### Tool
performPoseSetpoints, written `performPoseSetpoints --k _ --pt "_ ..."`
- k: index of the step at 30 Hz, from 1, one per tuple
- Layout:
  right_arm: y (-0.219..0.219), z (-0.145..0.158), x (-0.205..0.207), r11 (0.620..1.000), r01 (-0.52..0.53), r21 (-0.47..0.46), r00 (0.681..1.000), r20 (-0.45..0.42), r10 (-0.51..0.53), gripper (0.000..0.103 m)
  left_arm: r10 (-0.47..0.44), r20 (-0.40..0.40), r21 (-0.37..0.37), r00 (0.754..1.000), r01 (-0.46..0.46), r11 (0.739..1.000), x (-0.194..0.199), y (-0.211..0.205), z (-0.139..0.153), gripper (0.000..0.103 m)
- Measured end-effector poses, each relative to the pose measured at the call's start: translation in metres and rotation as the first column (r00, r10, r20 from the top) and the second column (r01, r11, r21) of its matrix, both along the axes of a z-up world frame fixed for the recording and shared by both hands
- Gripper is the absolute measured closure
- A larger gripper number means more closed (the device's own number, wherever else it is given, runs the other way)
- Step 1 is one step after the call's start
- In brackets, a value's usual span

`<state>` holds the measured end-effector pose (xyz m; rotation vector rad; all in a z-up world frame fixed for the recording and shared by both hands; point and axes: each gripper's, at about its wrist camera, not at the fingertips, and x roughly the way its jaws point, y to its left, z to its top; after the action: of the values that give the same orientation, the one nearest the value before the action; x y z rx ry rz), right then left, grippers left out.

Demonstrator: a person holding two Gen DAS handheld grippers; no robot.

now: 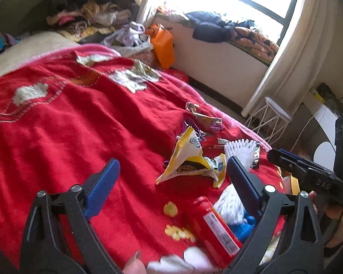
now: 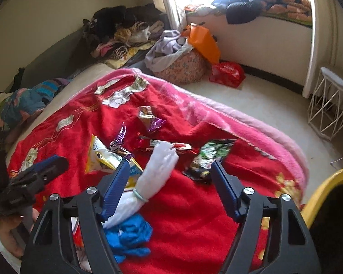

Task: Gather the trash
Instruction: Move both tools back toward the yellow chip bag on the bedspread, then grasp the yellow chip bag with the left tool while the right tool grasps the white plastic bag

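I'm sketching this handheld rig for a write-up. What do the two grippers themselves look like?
Both match: the left gripper and right gripper have black, cut-out plastic arms with silver pivot bolts, each ending in two flat, ribbed blue fingers. Seen from the left wrist camera, the right gripper's black body bears pale raised letters. No cables or sleeves show.

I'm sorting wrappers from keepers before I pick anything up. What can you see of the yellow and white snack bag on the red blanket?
The yellow and white snack bag is a crumpled, torn-open packet of what looks like thin glossy plastic, with yellow edges, a white panel and a round blue logo. It lies partly propped up on the red blanket, looks empty, and sits among purple foil wrappers. Neither gripper touches it.
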<state>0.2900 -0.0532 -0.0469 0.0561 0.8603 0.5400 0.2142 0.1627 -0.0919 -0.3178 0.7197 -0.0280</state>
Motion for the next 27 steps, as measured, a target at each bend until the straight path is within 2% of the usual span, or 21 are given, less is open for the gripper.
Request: performPoseSetpoints --k 6,9,10,11,14,18,23,27 --pt "0.018 -0.016 0.017 1.000 -0.009 -0.007 0.998 -0.055 0.009 0.041 -0.043 -0.037 -0.046 0.998 0.041 0.998 0.022 0.000 -0.013 0.029" --pt "0.021 -0.022 0.022 1.000 -0.009 0.006 0.996 -0.083 0.010 0.049 -0.056 -0.050 -0.066 0.997 0.053 0.996 0.029 0.000 -0.018 0.035" --pt "0.023 -0.024 0.023 1.000 -0.010 0.007 0.996 -0.088 0.010 0.058 -0.063 -0.056 -0.068 0.996 0.059 0.996 0.031 0.000 -0.020 0.036" --pt "0.024 -0.026 0.023 1.000 -0.013 0.008 0.995 -0.095 0.014 0.071 -0.074 -0.063 -0.068 0.995 0.069 0.995 0.033 -0.002 -0.022 0.040" --pt "0.023 -0.026 0.020 1.000 -0.015 0.017 0.995 -0.097 0.017 0.085 -0.080 -0.075 -0.081 0.994 0.074 0.994 0.035 -0.003 -0.026 0.052" --pt "0.019 -0.019 0.012 0.999 -0.024 0.023 0.997 -0.072 0.025 0.087 -0.093 -0.072 -0.091 0.993 0.086 0.992 0.034 -0.007 -0.026 0.067" --pt "0.009 -0.007 0.003 0.999 -0.014 0.037 0.999 -0.031 0.015 0.088 -0.101 -0.068 -0.068 0.993 0.096 0.993 0.030 -0.013 -0.020 0.076" --pt "0.002 0.002 -0.004 0.999 -0.003 0.047 1.000 -0.007 0.003 0.088 -0.108 -0.044 -0.041 0.993 0.106 0.994 0.025 -0.019 -0.010 0.079"
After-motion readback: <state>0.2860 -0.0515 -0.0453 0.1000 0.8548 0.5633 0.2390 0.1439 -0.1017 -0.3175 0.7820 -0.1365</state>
